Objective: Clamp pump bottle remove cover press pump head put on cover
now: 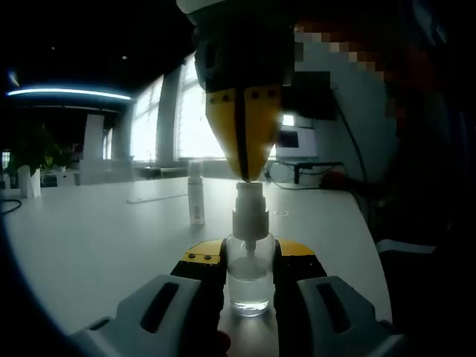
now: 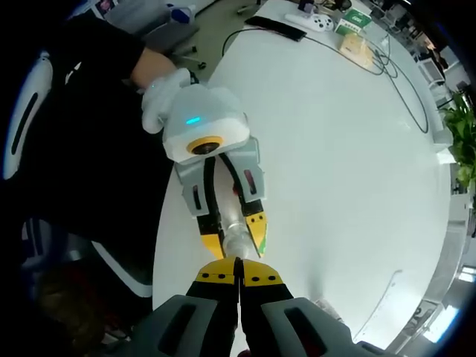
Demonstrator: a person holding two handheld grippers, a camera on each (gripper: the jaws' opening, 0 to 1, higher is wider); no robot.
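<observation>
Right now the pump bottle [image 1: 249,275] stands upright on the table [image 1: 97,238], a small clear bottle with a white pump head [image 1: 250,201] on top, and it is the thing I place all else by. My left gripper [image 1: 249,271] has it clamped: its jaws sit narrow on either side of the clear body, low on the bottle, touching the glass. Seen in the right gripper view, the same bottle [image 2: 236,242] lies between those yellow-tipped jaws of the left gripper [image 2: 236,236], with my hand [image 2: 160,93] behind the casing.

Above the bottle, my right gripper [image 1: 247,171] comes down tip first onto the pump head; its jaws are drawn together with nothing between them, the joined tips resting on or just over the top of the head. In its own view the right gripper [image 2: 238,279] shows that same closed seam just above the bottle.

Beyond the bottle, farther across the table, stands a slim pale tube [image 1: 195,195], upright and well apart. I take it for the cover, though I cannot be sure.

So I judge the cover is off and the pressing step is in hand. Next I need a straight push down along the bottle's axis, the left clamp holding firm so nothing tips, then a release.
</observation>
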